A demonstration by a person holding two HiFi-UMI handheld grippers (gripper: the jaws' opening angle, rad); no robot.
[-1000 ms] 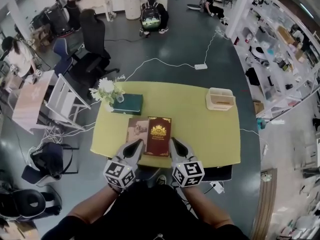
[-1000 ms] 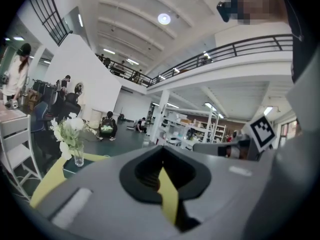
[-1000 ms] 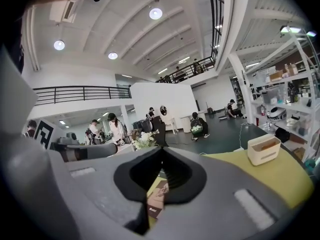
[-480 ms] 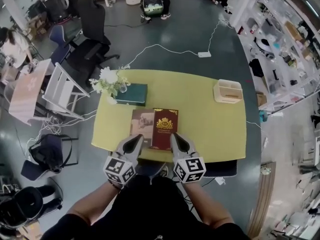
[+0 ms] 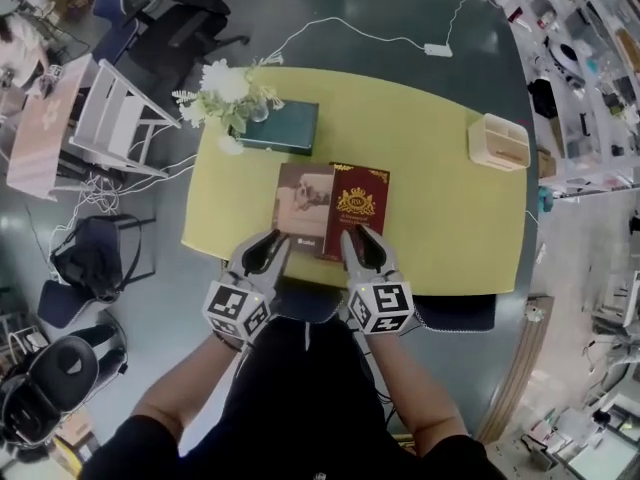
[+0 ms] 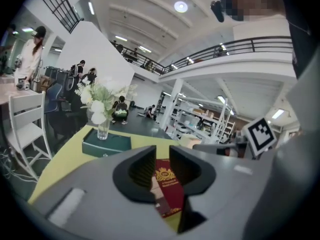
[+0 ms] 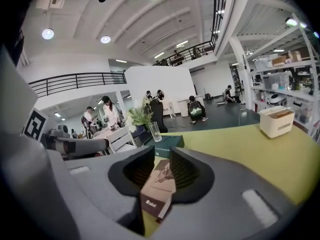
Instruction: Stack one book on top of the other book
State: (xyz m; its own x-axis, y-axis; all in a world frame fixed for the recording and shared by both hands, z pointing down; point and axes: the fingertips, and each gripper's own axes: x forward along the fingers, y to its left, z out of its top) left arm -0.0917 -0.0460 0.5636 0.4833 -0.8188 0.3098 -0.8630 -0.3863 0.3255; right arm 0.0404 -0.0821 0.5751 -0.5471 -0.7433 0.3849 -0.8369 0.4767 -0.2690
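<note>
Two books lie side by side near the front of the yellow table (image 5: 440, 208): a tan book (image 5: 304, 204) on the left and a red book with a gold crest (image 5: 357, 211) on the right, touching along their long edges. My left gripper (image 5: 268, 252) hovers at the table's near edge in front of the tan book. My right gripper (image 5: 361, 249) is in front of the red book. Both sets of jaws are opening, with a narrow gap and nothing between them. Through the left gripper's (image 6: 161, 161) gap I see the red book (image 6: 168, 190); through the right gripper's (image 7: 162, 166) gap, the tan book (image 7: 159, 188).
A dark green box (image 5: 281, 127) with a vase of white flowers (image 5: 228, 90) stands at the table's back left. A beige organiser box (image 5: 499, 141) sits at the right edge. Chairs (image 5: 110, 118) and cables surround the table, and a dark seat (image 5: 455, 313) sits below its front edge.
Both grippers have sunk toward the table's near edge, close to the books' front ends. Their jaws, shut before, now stand slightly apart. The books have not moved on the table.
</note>
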